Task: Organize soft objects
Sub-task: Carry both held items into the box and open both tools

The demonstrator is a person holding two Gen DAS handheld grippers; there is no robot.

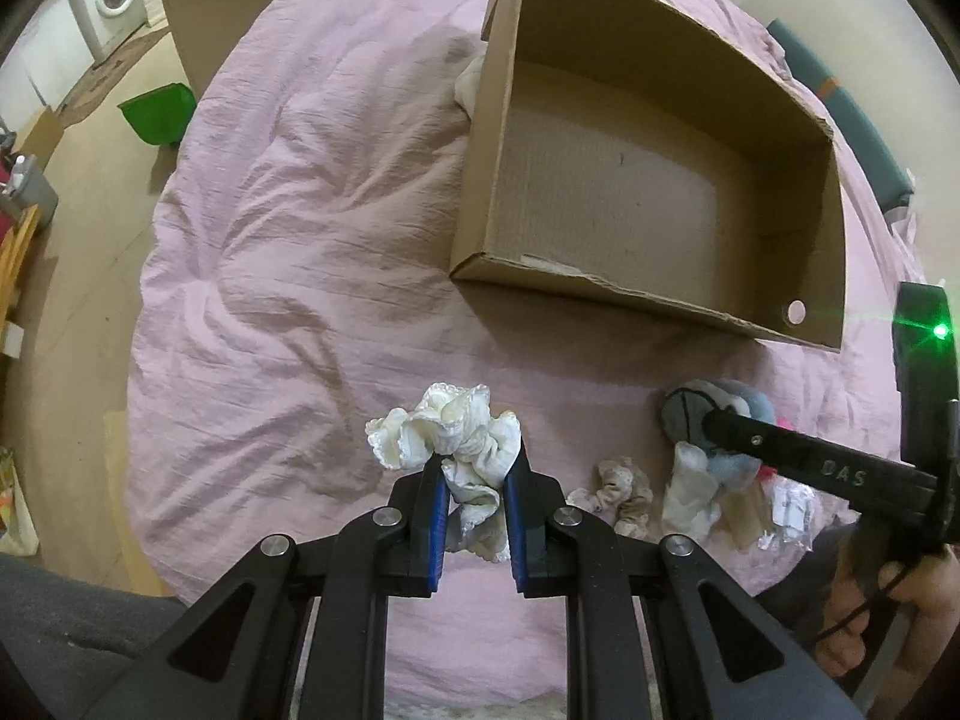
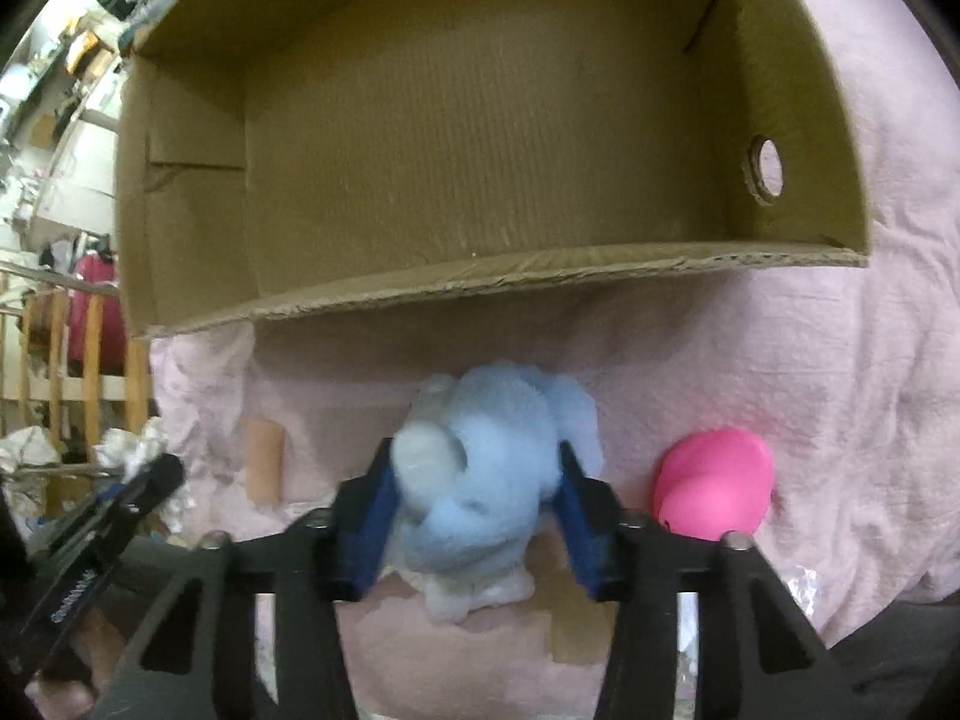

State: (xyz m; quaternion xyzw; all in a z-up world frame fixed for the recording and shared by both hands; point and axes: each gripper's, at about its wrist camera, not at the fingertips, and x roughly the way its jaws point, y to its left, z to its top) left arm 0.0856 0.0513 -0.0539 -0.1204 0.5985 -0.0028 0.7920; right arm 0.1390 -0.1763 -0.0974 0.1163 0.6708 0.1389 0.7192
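Left wrist view: the left gripper [image 1: 474,474] is clamped on a white frilled cloth [image 1: 447,435], which bunches above its blue pads [image 1: 440,510] over the pink bedspread [image 1: 288,240]. Ahead and to the right lies the open cardboard box [image 1: 600,285], with nothing visible inside it in either view. Just in front of the box, near the bed's edge, lie a small beige plush [image 1: 624,489], some clear wrapping [image 1: 690,492] and a grey-blue soft toy [image 1: 720,408]; the right gripper [image 1: 708,426] reaches onto that toy.

Right wrist view: the right gripper [image 2: 474,480] is closed around the pale blue plush toy [image 2: 480,474], the pads pressing its sides; motion blur prevents telling whether it rests on the bed or is lifted. A bright pink soft object [image 2: 714,483] lies just to its right, apart from the pads. The box's torn front rim [image 2: 510,282] stands directly ahead, and a round hole [image 2: 765,171] pierces its right wall.

Judged step: both held items are to be carried into the box. Good practice would be to raise each above the front rim before moving forward, so that trailing frills and plush do not catch the torn cardboard edge, and to release low over the floor of the box, one gripper at a time to avoid crossing.

Legible writing: raised letters reading "DAS" [image 1: 843,471] on the right gripper's finger; the text on the left gripper seen in the right view is too blurred to read.
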